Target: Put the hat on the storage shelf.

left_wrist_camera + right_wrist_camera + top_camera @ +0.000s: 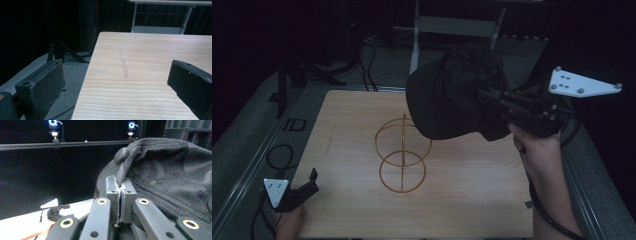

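Observation:
A dark cap (452,97) hangs in the air above the back right of the wooden table (352,130), brim to the left. My right gripper (484,97) is shut on its fabric; in the right gripper view the cap (170,175) bunches up where the gripper (121,188) pinches it between closed jaws. Below and left of the cap stands an orange wire stand (402,154) made of rings, in the middle of the table. My left gripper (312,181) rests at the table's front left corner, and the left gripper view has it open (117,82) over bare wood.
A cable loop (279,156) lies on the grey ledge left of the table. Behind the table stand a metal frame (457,25) and dark stands with cables on the floor. A faint scuff (123,63) marks the wood ahead of the left gripper.

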`<move>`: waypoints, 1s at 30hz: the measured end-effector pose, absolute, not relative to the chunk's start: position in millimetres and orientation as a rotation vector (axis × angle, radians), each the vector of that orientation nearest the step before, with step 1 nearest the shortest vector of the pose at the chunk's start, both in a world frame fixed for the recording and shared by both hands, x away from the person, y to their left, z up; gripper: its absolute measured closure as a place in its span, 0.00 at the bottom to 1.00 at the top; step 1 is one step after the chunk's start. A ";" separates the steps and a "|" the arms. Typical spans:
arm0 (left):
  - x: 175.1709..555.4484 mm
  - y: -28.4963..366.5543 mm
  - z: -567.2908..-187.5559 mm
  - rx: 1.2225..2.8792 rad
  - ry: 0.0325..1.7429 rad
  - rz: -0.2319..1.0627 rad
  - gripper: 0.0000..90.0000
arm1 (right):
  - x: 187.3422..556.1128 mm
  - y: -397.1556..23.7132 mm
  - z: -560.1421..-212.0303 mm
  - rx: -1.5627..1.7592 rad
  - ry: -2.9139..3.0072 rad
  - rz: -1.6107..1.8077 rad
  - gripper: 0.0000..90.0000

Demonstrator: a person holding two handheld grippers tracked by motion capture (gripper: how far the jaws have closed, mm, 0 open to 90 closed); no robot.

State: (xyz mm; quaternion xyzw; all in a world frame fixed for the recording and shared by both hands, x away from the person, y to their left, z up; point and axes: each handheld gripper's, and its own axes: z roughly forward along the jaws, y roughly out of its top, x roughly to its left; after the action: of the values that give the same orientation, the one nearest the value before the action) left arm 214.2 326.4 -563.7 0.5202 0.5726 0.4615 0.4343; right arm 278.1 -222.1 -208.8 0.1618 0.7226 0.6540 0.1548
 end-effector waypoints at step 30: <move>214.1 326.8 -563.8 1.296 1.417 1.142 0.02 | 289.7 -104.7 -253.6 0.371 2.321 1.948 0.97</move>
State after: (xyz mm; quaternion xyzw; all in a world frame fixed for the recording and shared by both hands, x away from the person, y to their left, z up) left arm 214.1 326.8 -563.8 0.5213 0.5700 0.4595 0.4385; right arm 289.7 -104.7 -253.6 0.1213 0.7595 0.6375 0.0443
